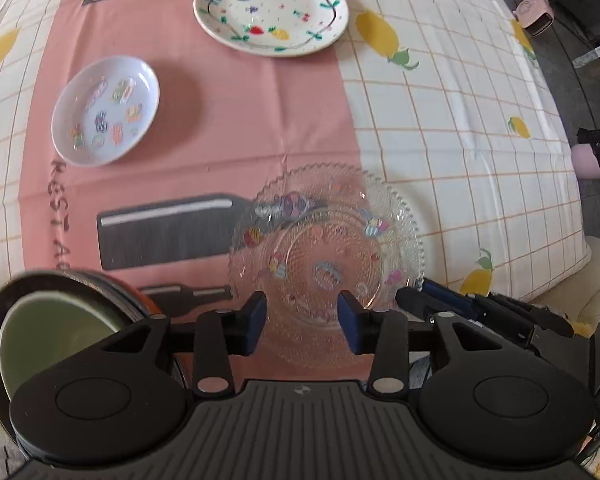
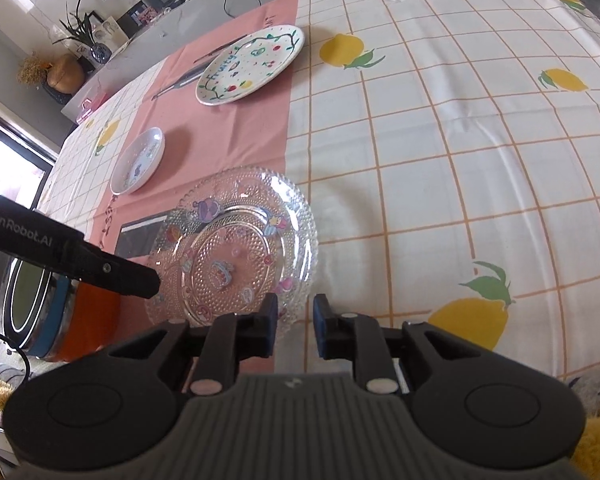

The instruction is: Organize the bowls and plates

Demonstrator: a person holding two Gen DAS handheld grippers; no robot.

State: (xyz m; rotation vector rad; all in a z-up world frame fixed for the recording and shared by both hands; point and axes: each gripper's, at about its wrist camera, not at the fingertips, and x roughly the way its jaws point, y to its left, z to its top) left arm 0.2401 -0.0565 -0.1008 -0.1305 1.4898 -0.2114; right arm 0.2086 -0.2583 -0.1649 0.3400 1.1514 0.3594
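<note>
A clear beaded glass plate point(image 1: 332, 256) with small stickers lies on the tablecloth near the front edge; it also shows in the right wrist view point(image 2: 236, 256). My left gripper point(image 1: 302, 320) is open over its near rim, holding nothing. My right gripper point(image 2: 296, 326) is open, its jaws a narrow gap apart at the plate's near right rim. A small lavender dish point(image 1: 106, 110) lies left of centre, and a large white fruit-pattern plate point(image 1: 270, 6) lies farther back. Both also show in the right wrist view, dish point(image 2: 138, 160) and plate point(image 2: 250, 64).
A dark-rimmed orange bowl point(image 1: 56, 320) with a green inside sits at the near left, also seen in the right wrist view point(image 2: 60, 312). The tablecloth point(image 1: 460, 140) is pink in the middle and lemon-checked at the sides. The table's right edge drops to a floor with clutter.
</note>
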